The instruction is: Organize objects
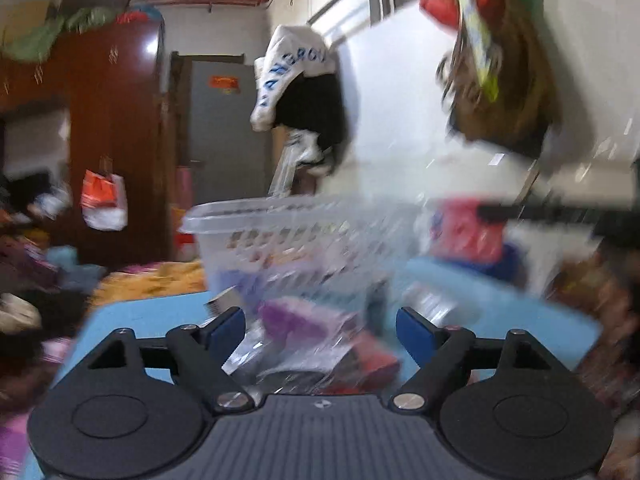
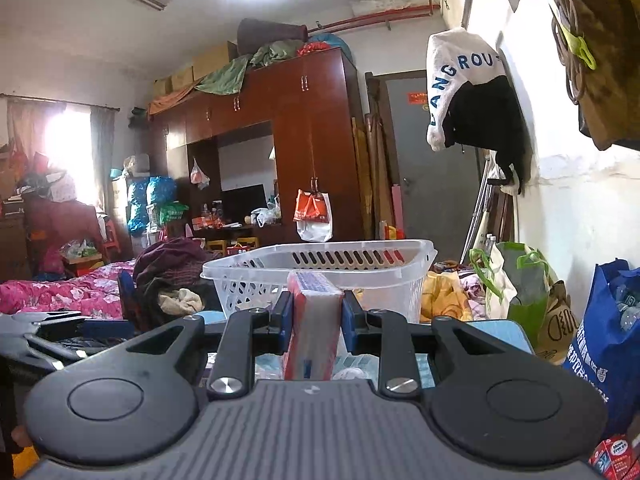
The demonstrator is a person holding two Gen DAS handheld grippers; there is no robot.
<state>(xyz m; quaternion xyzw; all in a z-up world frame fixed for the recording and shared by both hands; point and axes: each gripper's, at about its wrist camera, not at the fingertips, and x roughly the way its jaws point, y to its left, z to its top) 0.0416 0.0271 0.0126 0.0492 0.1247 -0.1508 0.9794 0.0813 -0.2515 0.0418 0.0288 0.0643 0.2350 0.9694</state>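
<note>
A clear slotted plastic basket (image 1: 240,216) stands on the blue table, just beyond my left gripper (image 1: 320,328). That gripper is open, its blue pads (image 1: 228,328) set wide apart. Under the gap between them lie a purple packet (image 1: 296,320) and crinkled clear wrappers, blurred, and neither pad presses on them. In the right wrist view my right gripper (image 2: 316,308) is shut on a red box (image 2: 314,340), held upright between the pads. The same basket (image 2: 240,270) sits directly ahead of it.
The blue table (image 2: 508,332) ends close to the wall on the right. A blue shopping bag (image 2: 600,340), a green bag (image 2: 520,280) and a small red carton (image 2: 612,456) crowd that side. A bed with a pink cover (image 2: 60,292) lies left, a brown wardrobe (image 2: 300,140) behind.
</note>
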